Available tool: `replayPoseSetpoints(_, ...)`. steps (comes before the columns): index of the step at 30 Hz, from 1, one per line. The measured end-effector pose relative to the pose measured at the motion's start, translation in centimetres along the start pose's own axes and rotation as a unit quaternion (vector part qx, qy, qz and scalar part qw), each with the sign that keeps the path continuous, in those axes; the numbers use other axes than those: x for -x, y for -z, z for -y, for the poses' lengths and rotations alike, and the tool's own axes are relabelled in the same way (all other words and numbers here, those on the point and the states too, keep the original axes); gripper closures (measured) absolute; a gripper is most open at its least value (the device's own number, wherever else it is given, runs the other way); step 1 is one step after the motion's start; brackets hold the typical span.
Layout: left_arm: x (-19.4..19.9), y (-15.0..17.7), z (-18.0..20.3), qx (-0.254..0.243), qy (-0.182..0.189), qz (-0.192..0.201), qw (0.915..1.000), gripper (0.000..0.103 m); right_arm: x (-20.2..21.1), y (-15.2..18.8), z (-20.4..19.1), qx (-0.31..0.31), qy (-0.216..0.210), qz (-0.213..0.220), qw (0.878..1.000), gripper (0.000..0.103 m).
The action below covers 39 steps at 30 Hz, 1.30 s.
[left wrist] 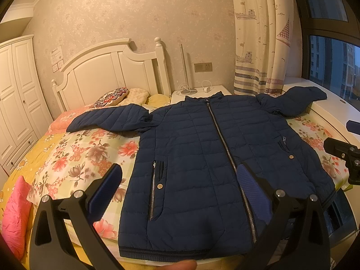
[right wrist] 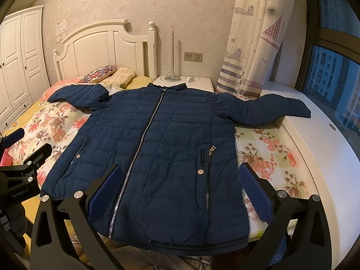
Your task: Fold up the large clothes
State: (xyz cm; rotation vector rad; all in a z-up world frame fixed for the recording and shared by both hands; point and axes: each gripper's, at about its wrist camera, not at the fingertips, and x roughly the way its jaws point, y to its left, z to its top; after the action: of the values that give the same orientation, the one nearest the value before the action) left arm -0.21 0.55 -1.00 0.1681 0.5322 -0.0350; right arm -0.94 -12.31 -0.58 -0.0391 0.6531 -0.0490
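Lying flat and zipped on the floral bed (left wrist: 74,155), the navy quilted jacket (left wrist: 202,157) is stretching its long axis from the near hem up to the collar at the far end, by the headboard, with both sleeves reaching out left and right. It is looking puffy, light and soft, likely a bit slippery, so it should be sagging and sliding rather than holding a crease. The left gripper (left wrist: 180,193) is hovering over the near left half with fingers spread wide and gripping nothing; the right gripper (right wrist: 180,193) is hanging over the near right half, equally wide and empty. Best holds, by my reading, are a sleeve cuff or the ribbed hem band, pinching through both layers so the padding is not slipping free.
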Motion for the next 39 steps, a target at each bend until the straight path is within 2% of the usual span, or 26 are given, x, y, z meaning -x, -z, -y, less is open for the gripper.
replayPoseSetpoints(21,-0.1,0.1,-0.1,-0.002,0.0,-0.001,1.0,0.002,-0.1,0.0,0.1,-0.002,-0.001,-0.003,1.0,0.004)
replayPoseSetpoints(27,-1.2,0.5,0.1,-0.009,0.003,-0.013,0.9999,0.002,-1.4,0.8,0.2,-0.006,0.0,-0.011,1.0,0.004)
replayPoseSetpoints(29,-2.1,0.3,0.5,-0.014,0.012,-0.018,0.9997,0.002,-2.0,0.7,0.7,-0.008,-0.01,0.0,1.0,0.004)
replayPoseSetpoints(32,-5.5,-0.4,1.4,-0.034,0.026,-0.023,0.9988,0.002,-3.9,0.6,2.0,-0.014,-0.027,0.005,1.0,0.004)
replayPoseSetpoints(34,-8.4,-1.1,2.0,-0.047,0.03,-0.032,0.9979,0.002,-6.4,0.2,3.5,-0.022,-0.01,-0.012,1.0,0.004)
replayPoseSetpoints(38,-17.4,-3.9,2.4,-0.044,0.066,-0.099,0.9919,0.002,-11.7,-1.0,8.8,-0.086,-0.002,-0.051,0.995,0.004)
replayPoseSetpoints(39,-19.6,-4.6,2.4,-0.039,0.066,-0.111,0.9909,0.002,-13.4,-1.5,10.7,-0.111,0.004,-0.058,0.992,0.004)
